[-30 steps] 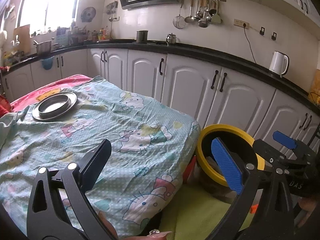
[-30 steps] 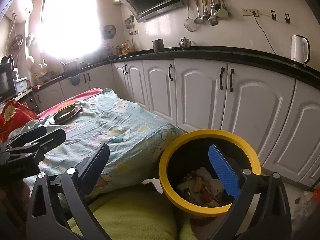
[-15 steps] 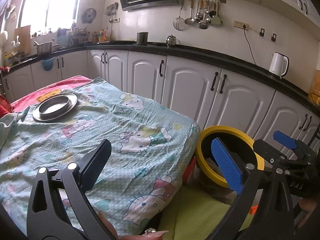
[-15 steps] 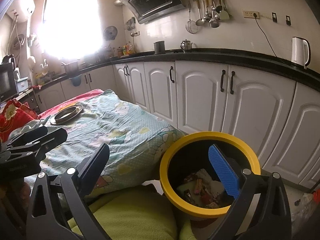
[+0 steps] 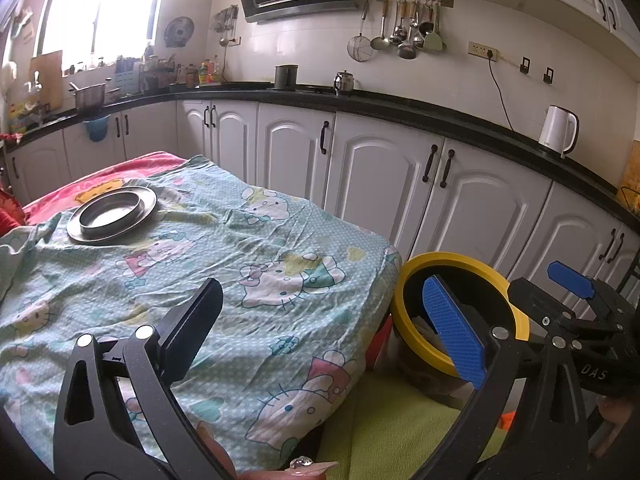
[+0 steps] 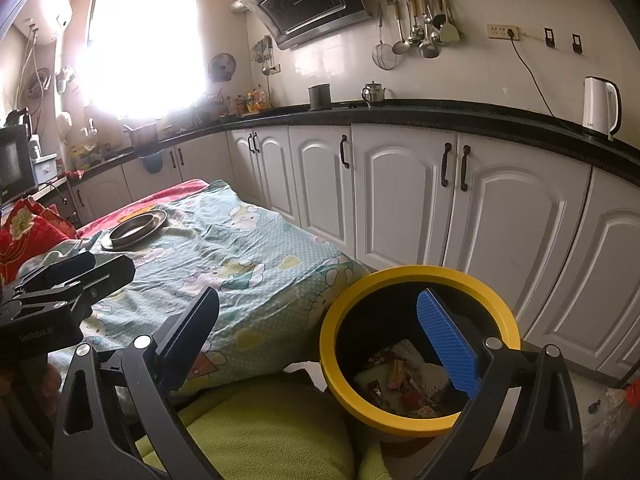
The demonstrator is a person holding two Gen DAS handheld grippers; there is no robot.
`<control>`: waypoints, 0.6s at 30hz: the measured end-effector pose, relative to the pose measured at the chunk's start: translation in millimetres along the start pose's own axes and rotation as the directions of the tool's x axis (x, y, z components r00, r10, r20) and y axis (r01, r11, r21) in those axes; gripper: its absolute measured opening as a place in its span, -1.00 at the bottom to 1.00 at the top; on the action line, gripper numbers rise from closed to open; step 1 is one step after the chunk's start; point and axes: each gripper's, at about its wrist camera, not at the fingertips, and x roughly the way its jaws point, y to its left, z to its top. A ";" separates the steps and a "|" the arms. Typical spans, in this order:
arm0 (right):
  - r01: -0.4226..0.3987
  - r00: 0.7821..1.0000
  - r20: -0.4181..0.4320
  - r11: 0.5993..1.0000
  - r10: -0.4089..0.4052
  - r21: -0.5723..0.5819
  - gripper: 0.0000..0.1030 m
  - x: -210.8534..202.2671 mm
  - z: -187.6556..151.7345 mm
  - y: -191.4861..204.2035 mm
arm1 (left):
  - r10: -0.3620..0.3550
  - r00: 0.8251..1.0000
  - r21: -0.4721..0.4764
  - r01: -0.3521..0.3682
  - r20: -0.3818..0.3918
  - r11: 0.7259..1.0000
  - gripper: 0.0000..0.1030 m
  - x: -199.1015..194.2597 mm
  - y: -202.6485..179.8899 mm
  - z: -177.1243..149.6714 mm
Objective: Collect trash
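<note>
The trash bin is a round black pail with a thick yellow rim, standing on the floor at about 5 o'clock in the right wrist view, just beside the corner of the table. Inside it lies a heap of trash: crumpled white paper, dark and orange wrappers, something red. In the left wrist view the same bin sits at 4 o'clock, partly hidden by the blue pad of the near finger.

The left gripper hangs over the table edge with its jaws wide apart and nothing between them. The right gripper is likewise spread wide and empty, its blue pad over the bin's mouth.

A cartoon-cat tablecloth in pale teal covers the table, wrinkled; on it, at 10 o'clock, rests a round metal tray. A lime-green cloth fills the foreground at 6 o'clock. White cabinets under a black countertop run behind, with a white electric kettle at 2 o'clock.
</note>
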 end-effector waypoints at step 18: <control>0.000 1.000 0.002 1.000 0.000 -0.001 0.87 0.5 -0.6 0.1 | 0.002 1.000 0.002 -0.002 0.000 1.000 0.79 0.2 0.4 0.7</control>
